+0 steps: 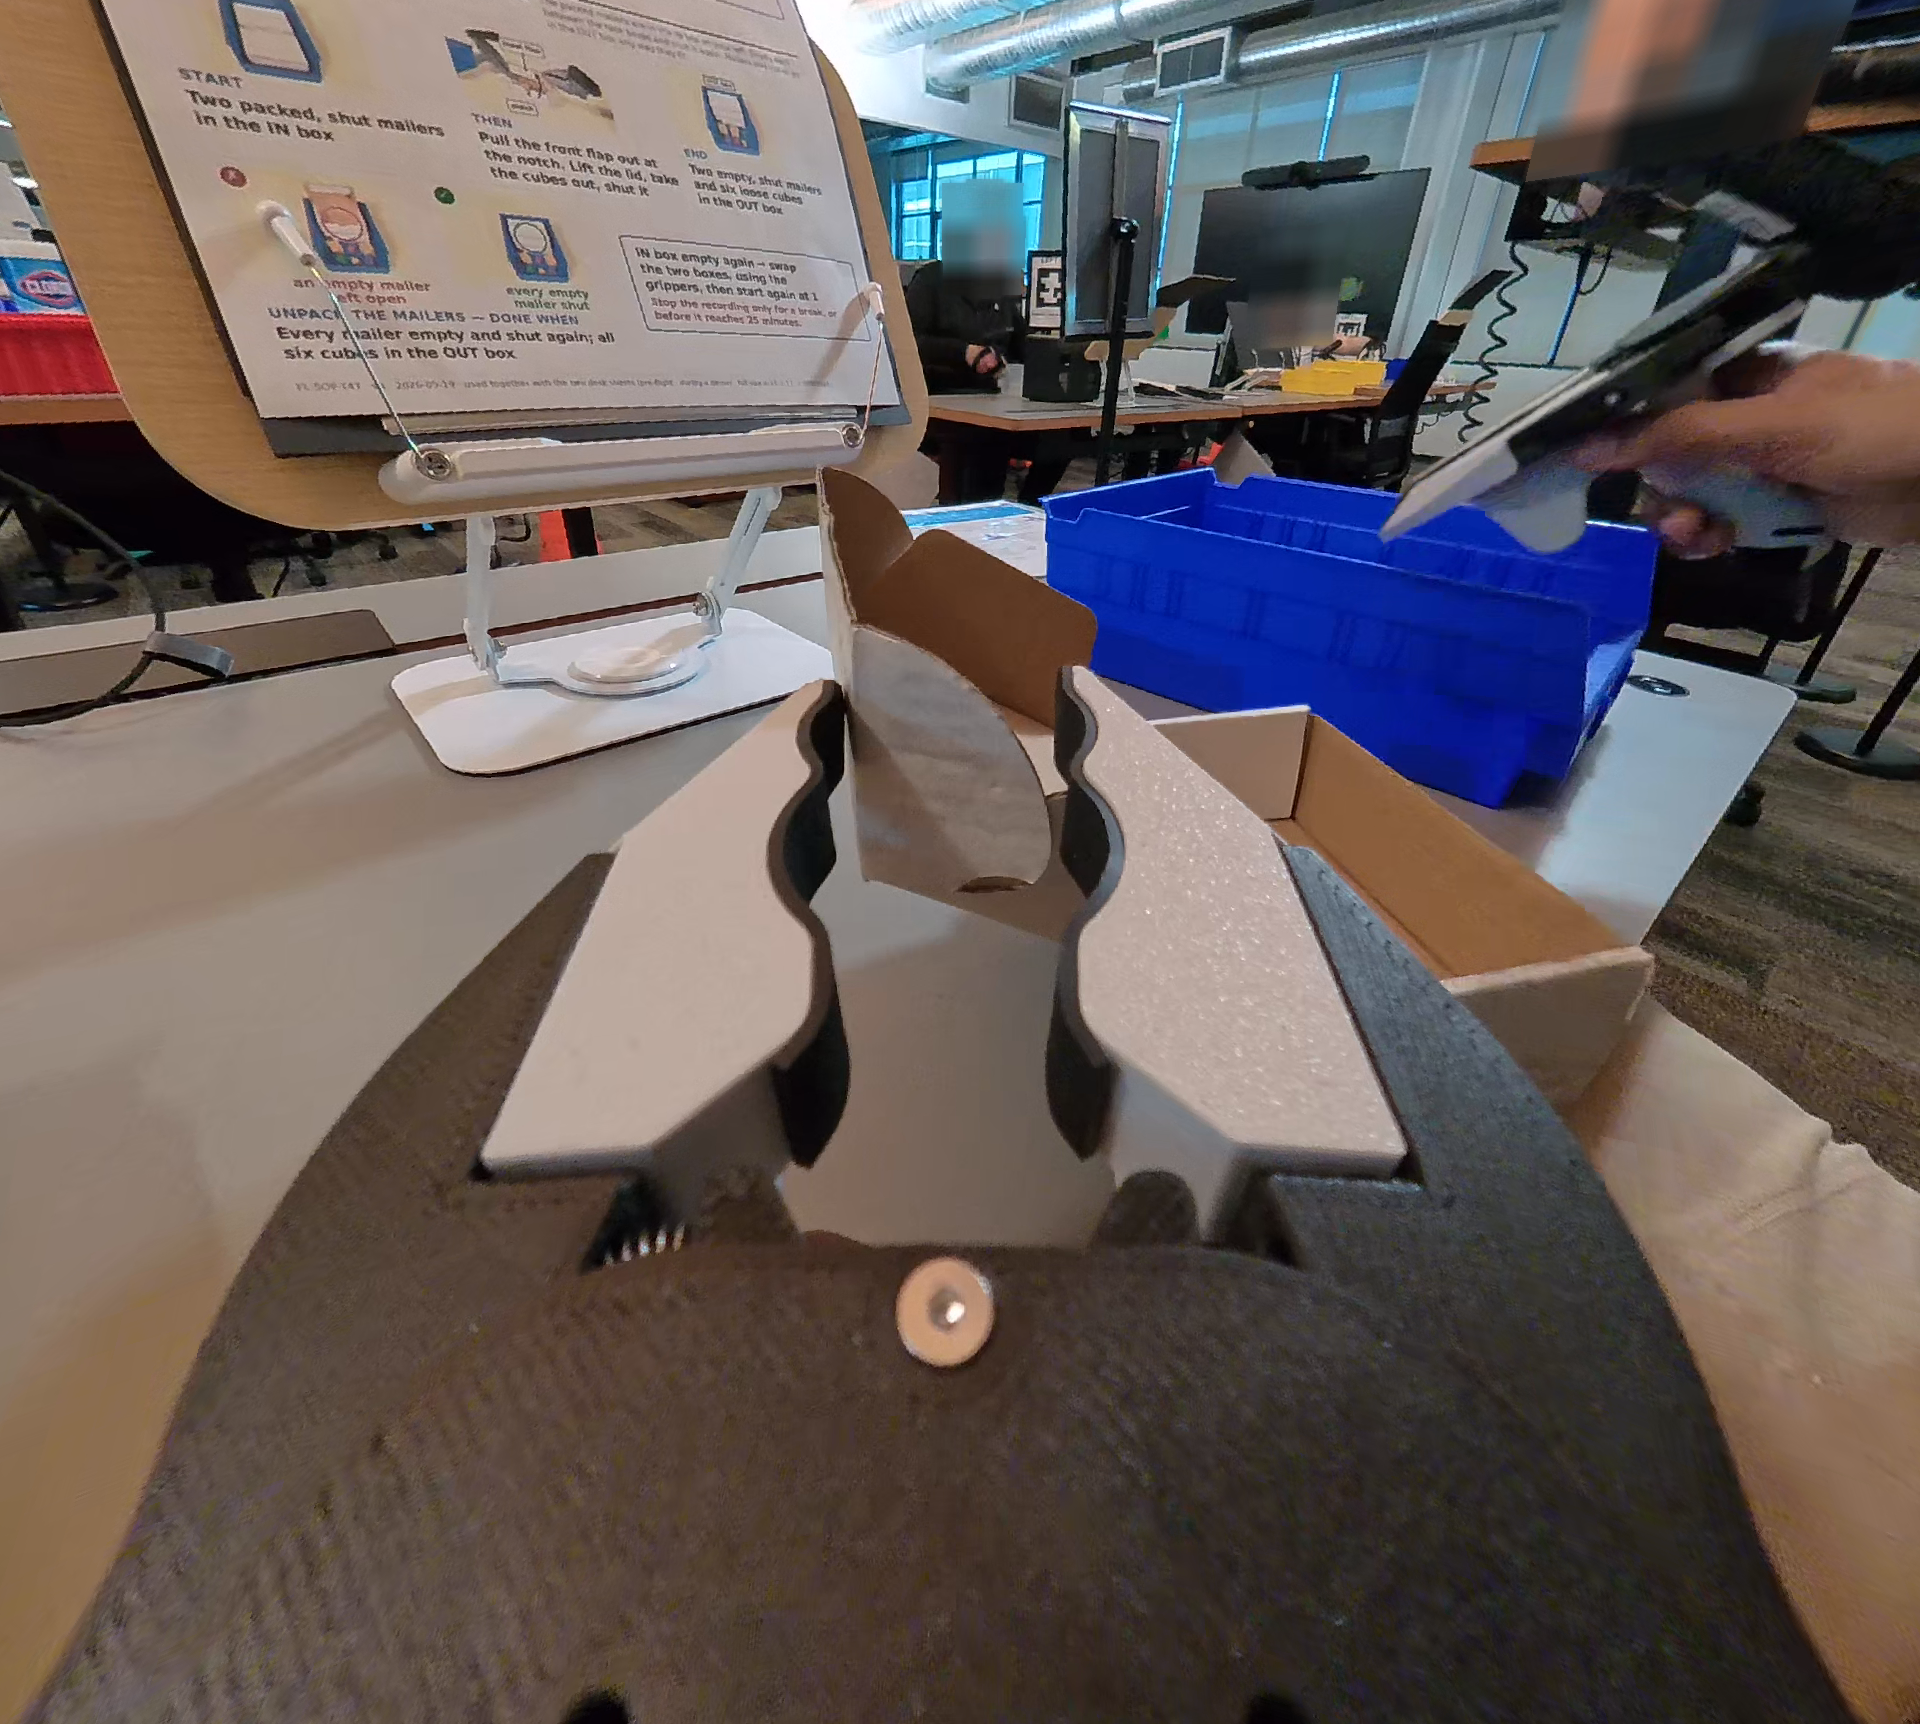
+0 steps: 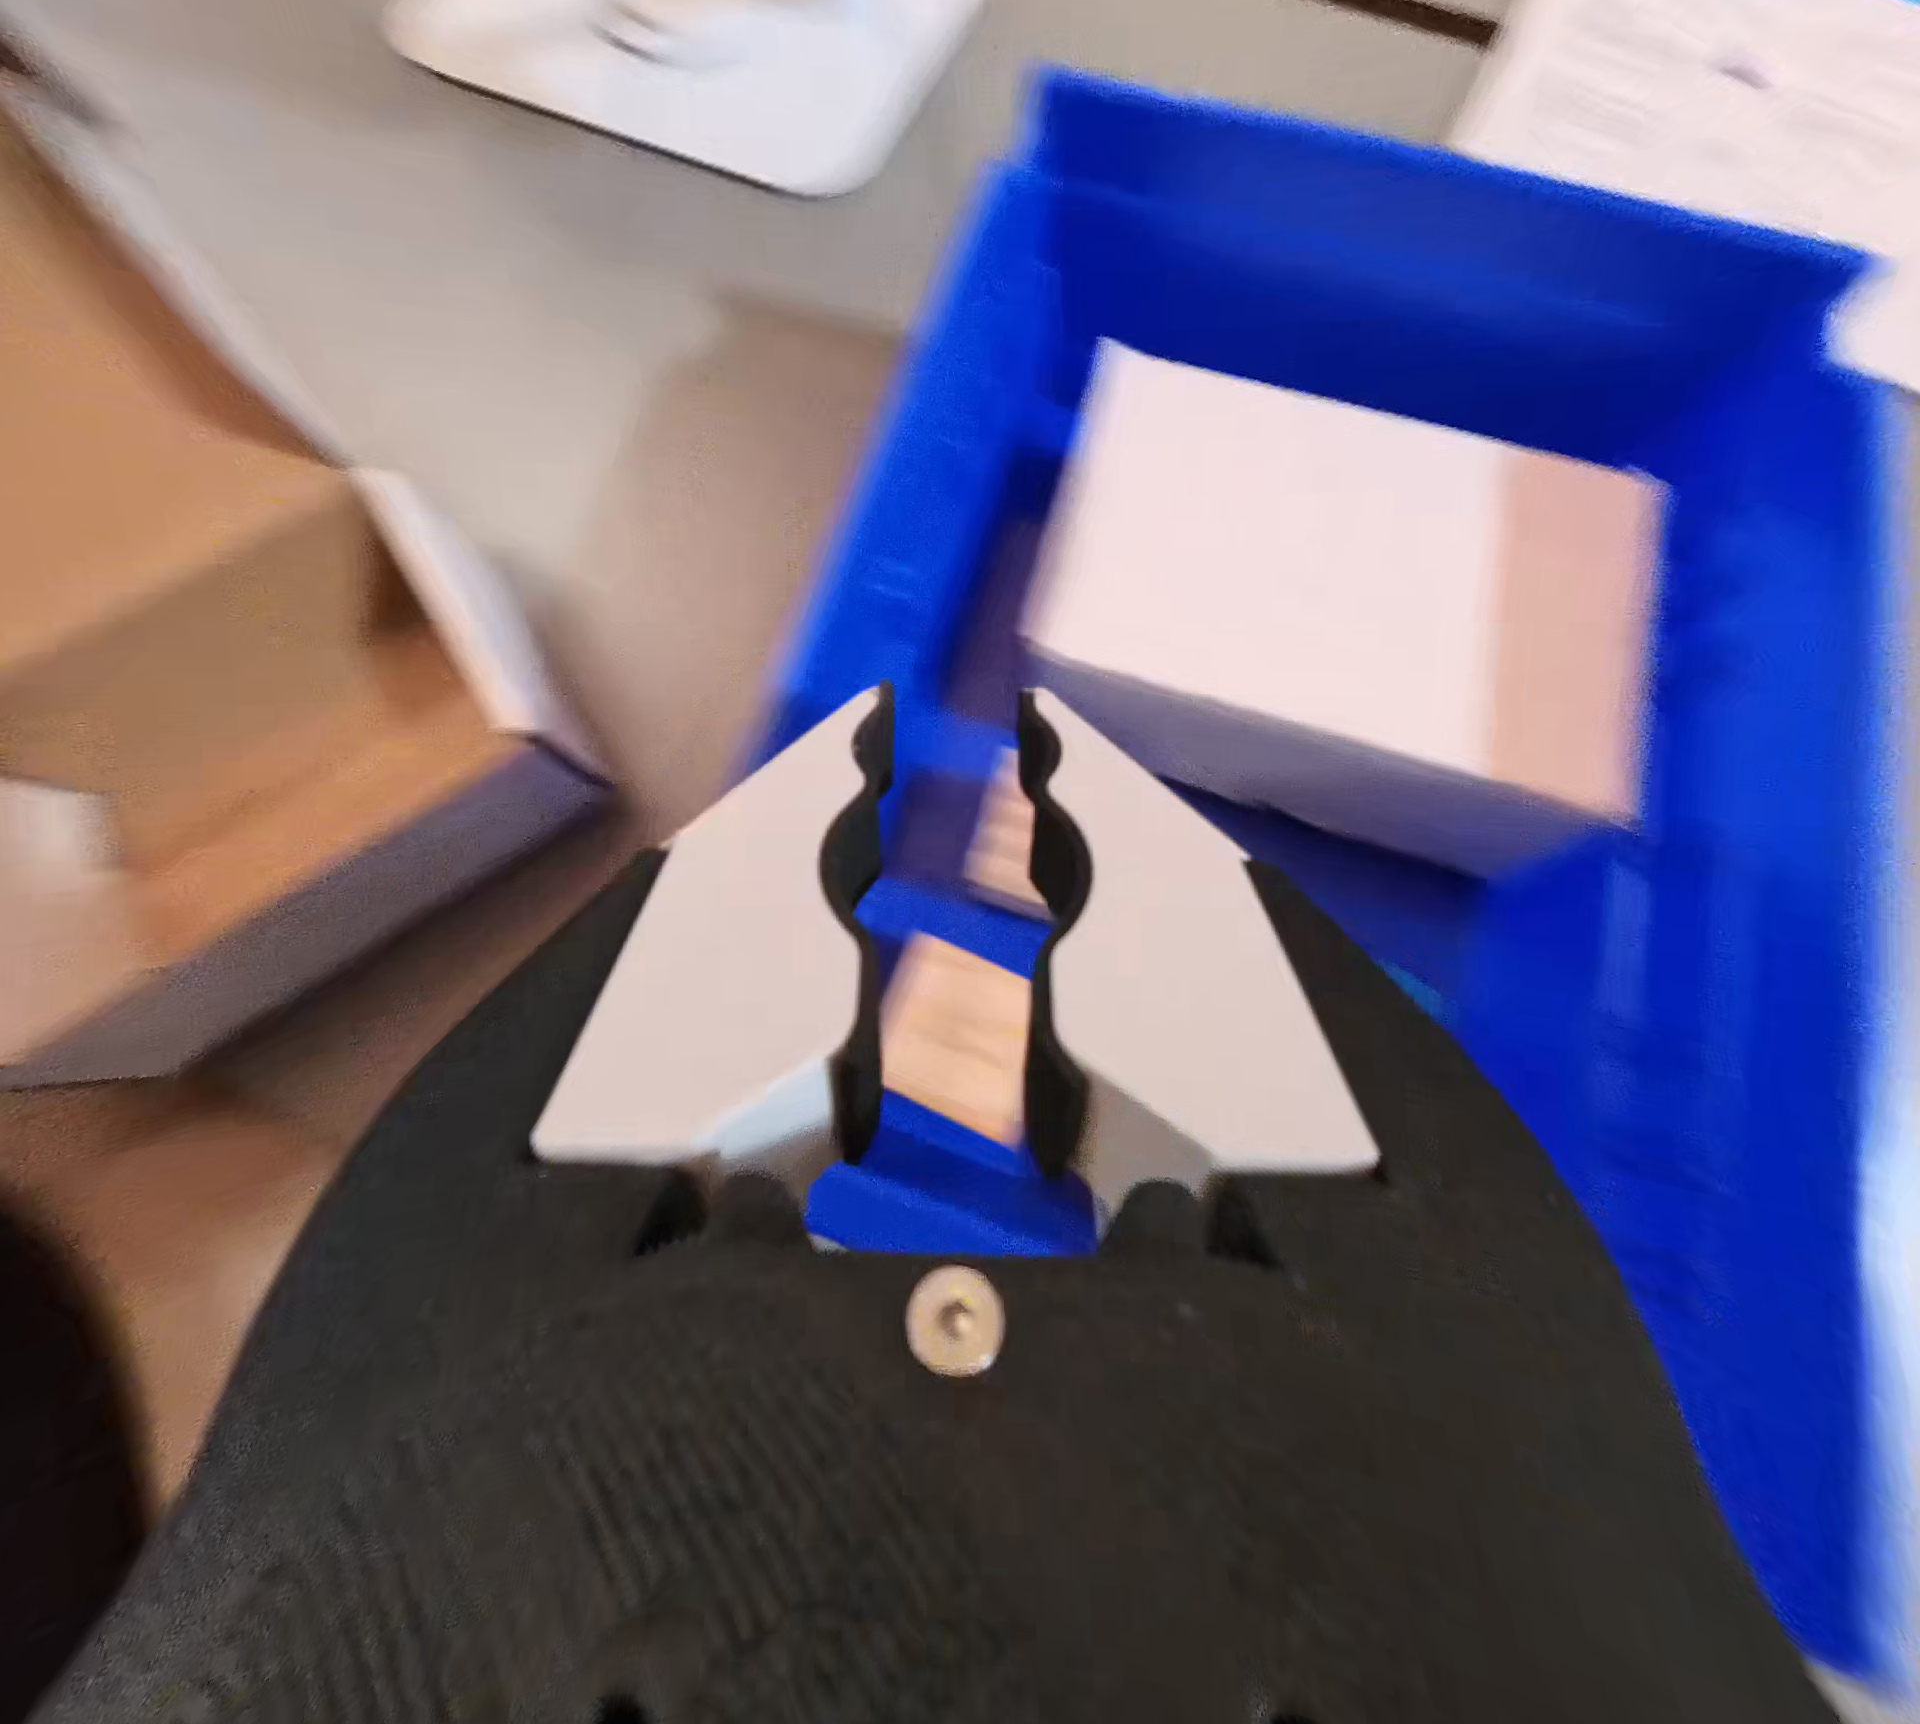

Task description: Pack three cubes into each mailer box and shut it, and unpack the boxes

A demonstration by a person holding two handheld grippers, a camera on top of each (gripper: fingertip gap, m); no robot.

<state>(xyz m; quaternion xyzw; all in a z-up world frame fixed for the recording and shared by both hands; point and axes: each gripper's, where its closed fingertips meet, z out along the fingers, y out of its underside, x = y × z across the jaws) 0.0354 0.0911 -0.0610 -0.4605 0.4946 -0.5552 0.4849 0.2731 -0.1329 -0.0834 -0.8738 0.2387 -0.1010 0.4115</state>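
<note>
Nearest us, L gripper [image 1: 945,718] sits low over the grey table [image 1: 260,843], fingers apart w/ a clear gap, nothing pinched. A rounded side flap of the open mailer box [image 1: 1455,905] stands in that gap near the tips; can't tell if it touches a pad. The box's lid is up, brown inside, white outside; we see no cubes in the part of its interior that shows.

R gripper [image 2: 956,708] hangs above the blue bin [image 2: 1766,843], fingers parted, holding nothing. View is motion-blurred. Between the fingers, at the bin's near end, we make out pale tan blocks, prob. cubes [image 2: 951,1040]; count unclear. Further in the bin lies a shut white mailer box [image 2: 1330,552].

Beyond, the white document stand [image 1: 613,687] w/ its instruction sheet [image 1: 468,116]. A second printed sheet [image 2: 1714,12] lies behind the bin.
</note>
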